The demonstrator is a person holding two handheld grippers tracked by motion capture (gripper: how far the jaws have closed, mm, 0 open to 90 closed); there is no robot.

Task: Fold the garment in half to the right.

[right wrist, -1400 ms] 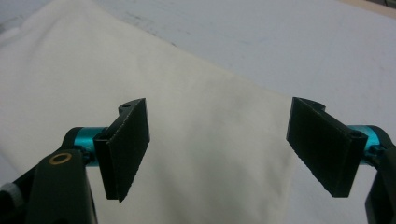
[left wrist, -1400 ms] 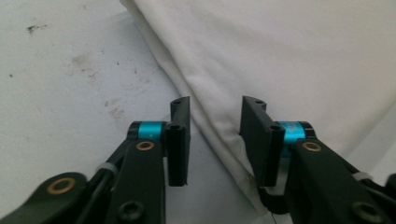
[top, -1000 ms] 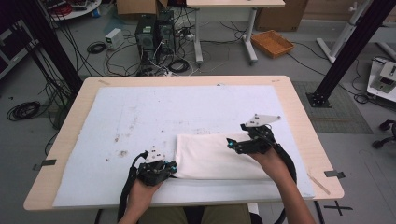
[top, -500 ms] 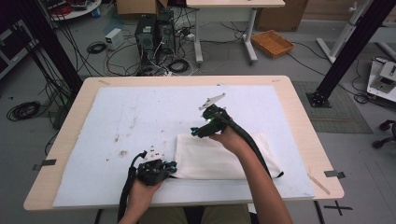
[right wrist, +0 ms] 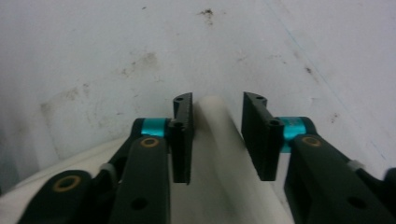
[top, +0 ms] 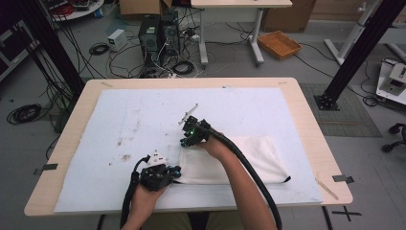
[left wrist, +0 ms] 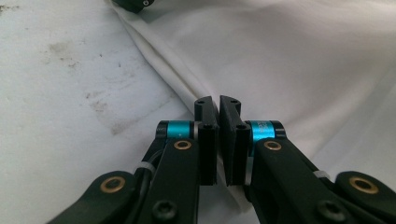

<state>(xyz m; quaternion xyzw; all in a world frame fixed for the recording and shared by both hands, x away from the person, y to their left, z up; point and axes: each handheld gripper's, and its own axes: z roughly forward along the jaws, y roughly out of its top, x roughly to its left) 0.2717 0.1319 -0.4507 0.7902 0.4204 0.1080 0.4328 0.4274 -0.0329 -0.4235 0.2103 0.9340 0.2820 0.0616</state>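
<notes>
Cloth: white cloth [top: 239,160] lay folded on the pale mat [top: 143,120], right of centre at the table's [top: 306,120] near edge.
Left gripper [top: 165,173]: jaws clamped on the cloth's near left edge.
Right gripper [top: 187,140]: at the far left corner; jaws had just been closing, a raised fold between them, gap visible on one side, not yet pinched.

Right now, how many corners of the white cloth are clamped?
1: the left hand-held gripper pinches the white cloth at its near-left corner. The right hand-held gripper straddles a far-left fold, closing, not clamped.
</notes>
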